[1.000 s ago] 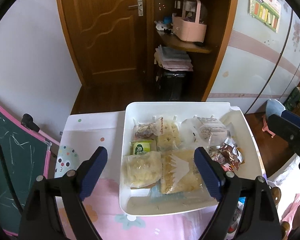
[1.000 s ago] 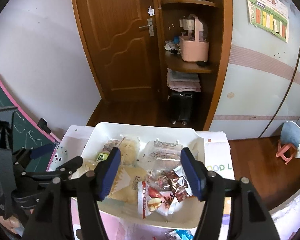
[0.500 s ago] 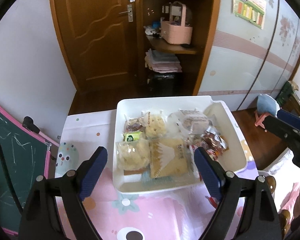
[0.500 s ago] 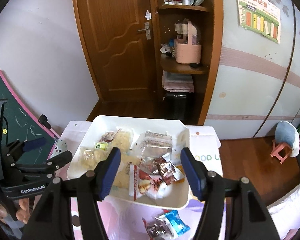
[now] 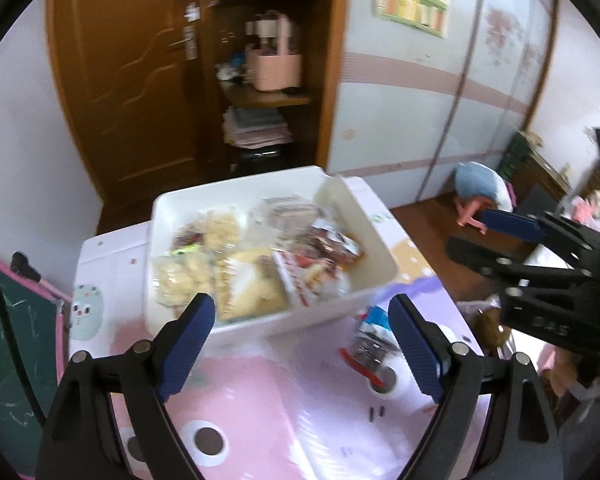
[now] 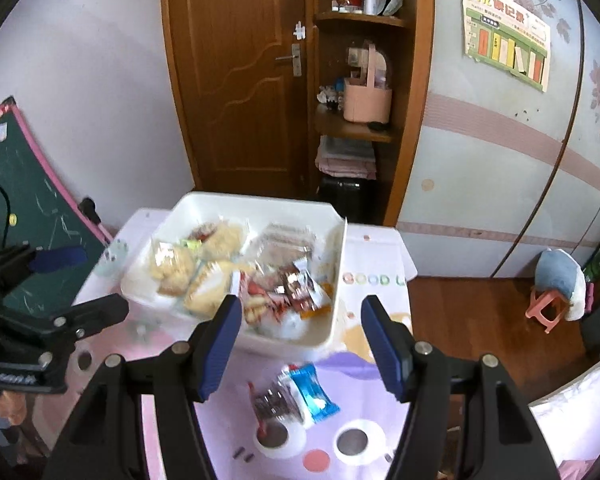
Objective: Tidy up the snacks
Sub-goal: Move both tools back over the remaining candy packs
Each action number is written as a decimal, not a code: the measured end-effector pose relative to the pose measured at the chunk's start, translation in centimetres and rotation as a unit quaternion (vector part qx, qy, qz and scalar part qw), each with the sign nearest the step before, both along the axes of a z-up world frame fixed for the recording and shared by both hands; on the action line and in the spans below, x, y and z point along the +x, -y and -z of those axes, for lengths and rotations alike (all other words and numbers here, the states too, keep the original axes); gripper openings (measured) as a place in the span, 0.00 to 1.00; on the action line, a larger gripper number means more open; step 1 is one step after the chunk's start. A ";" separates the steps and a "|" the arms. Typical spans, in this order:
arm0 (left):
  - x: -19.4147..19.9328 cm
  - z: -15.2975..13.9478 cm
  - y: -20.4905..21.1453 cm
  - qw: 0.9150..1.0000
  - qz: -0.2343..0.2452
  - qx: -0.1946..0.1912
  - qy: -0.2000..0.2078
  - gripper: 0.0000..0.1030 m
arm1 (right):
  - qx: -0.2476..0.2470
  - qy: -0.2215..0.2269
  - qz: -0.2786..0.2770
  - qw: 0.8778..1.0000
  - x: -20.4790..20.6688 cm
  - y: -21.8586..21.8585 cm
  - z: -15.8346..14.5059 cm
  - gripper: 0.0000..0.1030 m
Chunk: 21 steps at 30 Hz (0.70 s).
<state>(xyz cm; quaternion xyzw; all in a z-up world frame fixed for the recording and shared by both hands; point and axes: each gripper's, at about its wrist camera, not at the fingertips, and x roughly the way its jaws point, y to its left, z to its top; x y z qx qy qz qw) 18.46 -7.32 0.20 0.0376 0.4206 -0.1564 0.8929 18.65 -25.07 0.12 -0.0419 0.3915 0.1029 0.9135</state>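
A white tray (image 5: pixel 172 208) (image 6: pixel 260 204) full of wrapped snacks stands on the pink cartoon table cover (image 5: pixel 260 408) (image 6: pixel 380 264). Pale bread packets (image 6: pixel 172 268) fill its left side; red and brown wrappers (image 6: pixel 292 284) lie on its right. Two loose packets lie outside the tray's near edge: a blue one (image 6: pixel 312 392) (image 5: pixel 376 316) and a clear, dark one (image 6: pixel 276 400) (image 5: pixel 368 352). My left gripper (image 5: pixel 300 344) hangs open over the table before the tray, nothing between its fingers. My right gripper (image 6: pixel 300 344) is open above the loose packets, also empty.
A green chalkboard with a pink frame (image 6: pixel 28 208) leans at the table's left. Behind are a wooden door (image 6: pixel 236 80) and a corner shelf holding a pink basket (image 6: pixel 366 100). A small pink stool with a blue cushion (image 6: pixel 556 288) stands on the wooden floor at right.
Both grippers have drawn back from over the tray toward the near side of the table. The tray now sits farther off, and the loose packets have come into view. Neither gripper's opening changed.
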 end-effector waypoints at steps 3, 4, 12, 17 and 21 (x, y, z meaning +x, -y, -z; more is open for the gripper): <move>-1.1 1.1 1.8 1.000 0.024 0.005 -0.003 0.85 | -0.002 -0.008 0.000 1.000 -0.7 0.9 1.4 0.61; -1.4 1.8 2.4 0.999 0.033 0.007 -0.007 0.85 | -0.002 -0.012 0.001 1.000 -0.9 1.2 2.0 0.61; -1.8 9.8 6.3 0.994 0.080 0.041 -0.065 0.85 | 0.029 -0.084 0.025 0.996 -0.4 4.6 8.1 0.61; -0.6 14.0 8.1 0.988 0.115 0.055 -0.088 0.85 | 0.036 -0.129 0.017 0.991 0.5 4.8 12.5 0.61; 1.3 16.4 8.3 0.986 0.116 0.055 -0.107 0.85 | 0.037 -0.159 0.002 0.987 1.6 4.1 15.3 0.61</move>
